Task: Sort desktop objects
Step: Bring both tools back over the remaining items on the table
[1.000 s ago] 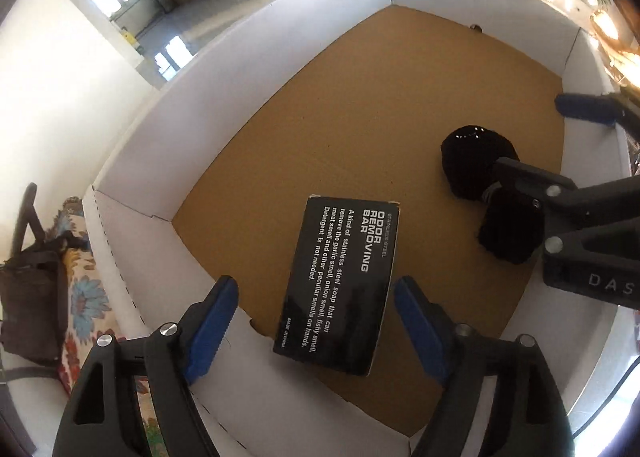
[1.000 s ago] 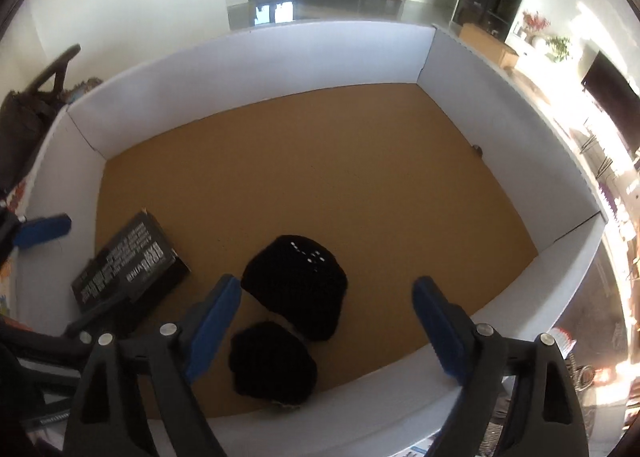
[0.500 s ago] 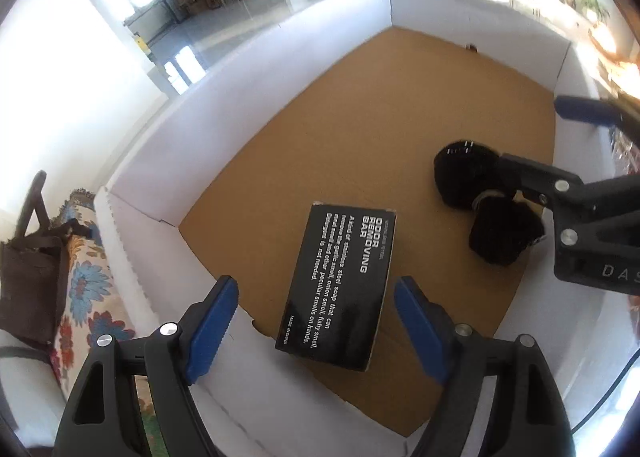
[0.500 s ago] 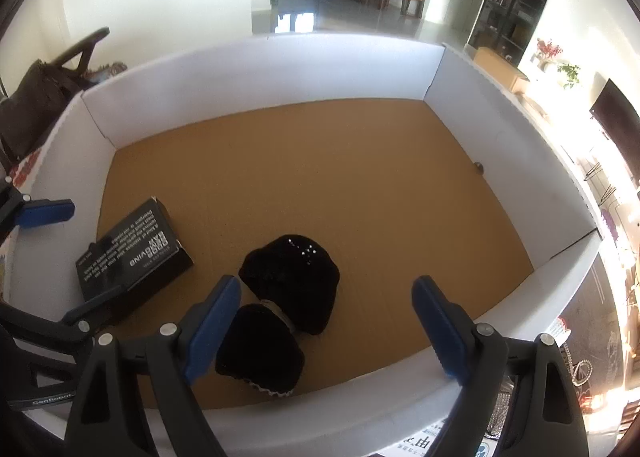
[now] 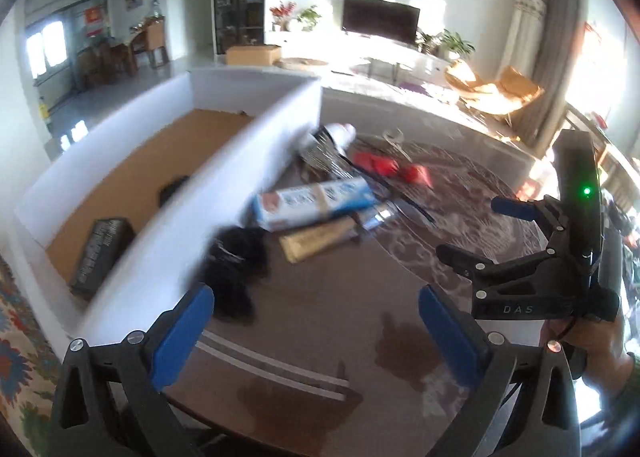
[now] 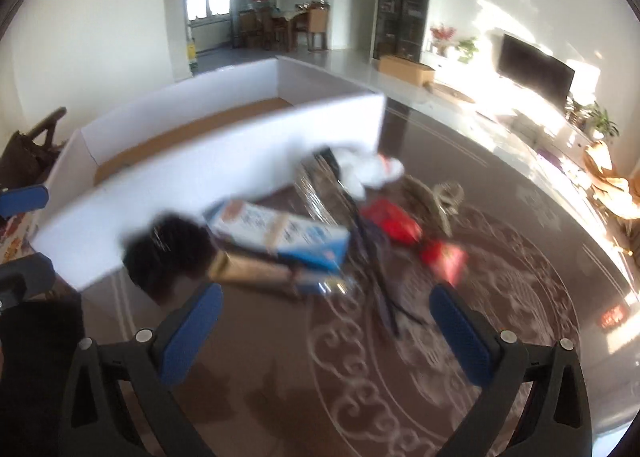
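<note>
Your left gripper (image 5: 316,321) and right gripper (image 6: 326,321) had just been opening wide, nothing between the jaws. The white box (image 5: 240,161) stood left of the clutter: a black fuzzy item (image 5: 236,257) against its wall, a blue carton (image 5: 316,205) just beyond.

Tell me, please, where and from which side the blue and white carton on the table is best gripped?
Probably across the narrow width of the blue and white carton, near its middle, coming from above. It lies flat and long, resting partly on the tan box, so its long sides look freest.
</note>
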`<act>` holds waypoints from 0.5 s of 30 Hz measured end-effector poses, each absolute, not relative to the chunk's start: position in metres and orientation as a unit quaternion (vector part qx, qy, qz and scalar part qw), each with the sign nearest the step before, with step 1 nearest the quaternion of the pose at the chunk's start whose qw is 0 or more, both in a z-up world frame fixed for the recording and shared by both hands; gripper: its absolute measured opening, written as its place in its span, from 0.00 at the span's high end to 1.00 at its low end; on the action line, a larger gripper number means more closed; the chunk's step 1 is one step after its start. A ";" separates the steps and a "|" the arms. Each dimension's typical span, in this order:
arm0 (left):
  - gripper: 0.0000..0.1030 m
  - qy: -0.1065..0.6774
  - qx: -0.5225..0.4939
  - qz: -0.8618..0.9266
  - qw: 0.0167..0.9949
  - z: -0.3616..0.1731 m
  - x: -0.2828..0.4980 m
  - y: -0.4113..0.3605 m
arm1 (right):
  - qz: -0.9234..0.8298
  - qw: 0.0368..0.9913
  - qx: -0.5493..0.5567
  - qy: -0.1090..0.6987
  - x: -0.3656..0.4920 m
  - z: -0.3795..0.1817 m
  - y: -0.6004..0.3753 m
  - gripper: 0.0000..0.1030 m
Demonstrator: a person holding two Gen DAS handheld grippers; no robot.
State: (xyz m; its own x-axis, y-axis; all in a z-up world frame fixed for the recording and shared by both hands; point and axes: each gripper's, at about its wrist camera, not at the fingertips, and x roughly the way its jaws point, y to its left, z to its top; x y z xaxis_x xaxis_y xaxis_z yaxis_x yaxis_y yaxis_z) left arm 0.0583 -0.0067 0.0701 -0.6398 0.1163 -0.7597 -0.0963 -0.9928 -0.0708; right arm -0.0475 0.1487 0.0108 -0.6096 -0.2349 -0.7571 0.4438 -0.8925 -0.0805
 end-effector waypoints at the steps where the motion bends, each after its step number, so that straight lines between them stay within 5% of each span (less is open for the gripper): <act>1: 0.00 -0.007 -0.433 0.899 0.065 0.059 0.060 0.010 | -0.884 0.175 0.411 0.134 -0.038 0.000 0.168 0.00; 8: 0.00 0.069 -0.457 0.884 0.062 0.013 0.056 0.069 | -0.877 0.096 0.460 0.105 0.006 -0.049 0.251 0.00; 15: 0.00 0.027 -0.468 0.882 0.045 -0.004 0.044 0.045 | -0.885 0.080 0.456 0.051 0.007 -0.061 0.265 0.00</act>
